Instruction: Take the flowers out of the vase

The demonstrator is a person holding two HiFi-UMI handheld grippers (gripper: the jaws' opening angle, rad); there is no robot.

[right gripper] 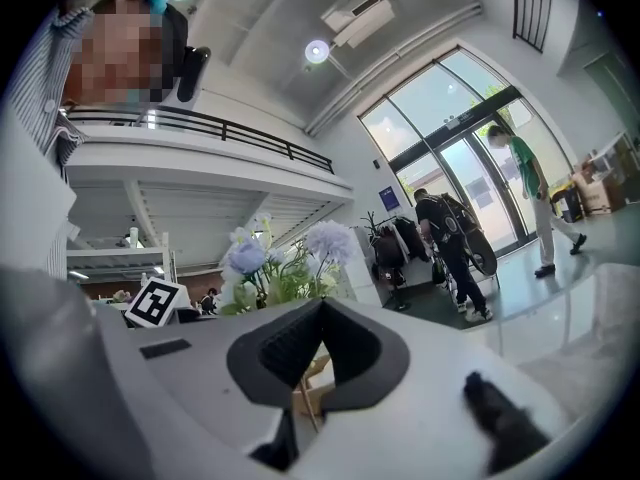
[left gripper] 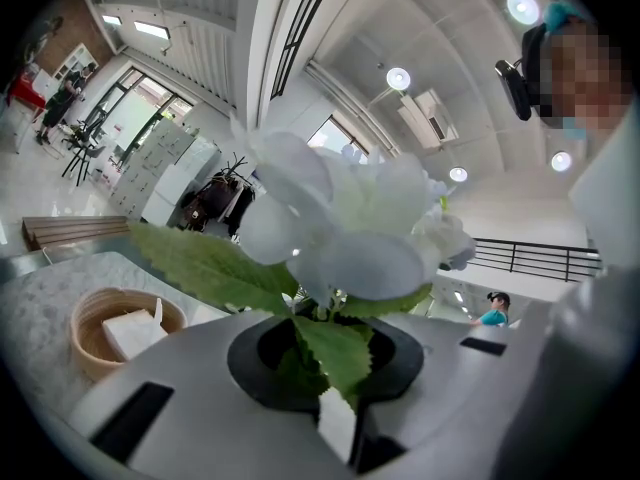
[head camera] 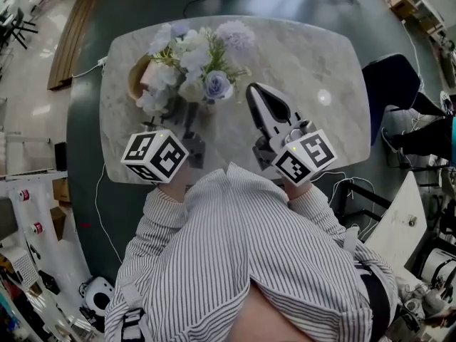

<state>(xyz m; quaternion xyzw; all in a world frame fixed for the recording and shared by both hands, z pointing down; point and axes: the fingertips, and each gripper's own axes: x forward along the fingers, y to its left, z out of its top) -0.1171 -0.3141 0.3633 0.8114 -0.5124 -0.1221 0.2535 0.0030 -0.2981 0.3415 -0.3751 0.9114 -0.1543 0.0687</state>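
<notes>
A bunch of white and pale purple artificial flowers (head camera: 196, 70) stands on the left half of the marble table (head camera: 320, 55). Blooms hide the vase in the head view. My left gripper (head camera: 189, 123) reaches in under the bunch from the near side. In the left gripper view its jaws (left gripper: 335, 373) are closed on a green leafy stem, with a white bloom (left gripper: 340, 218) right above them. My right gripper (head camera: 251, 91) hovers just right of the flowers with its tips together and nothing between them. In the right gripper view the bunch (right gripper: 285, 258) shows beyond the jaws.
A round wooden bowl (head camera: 135, 77) holding white packets sits left of the flowers, also seen in the left gripper view as the bowl (left gripper: 95, 318). A dark blue chair (head camera: 392, 84) stands off the table's right edge. Cables lie on the floor.
</notes>
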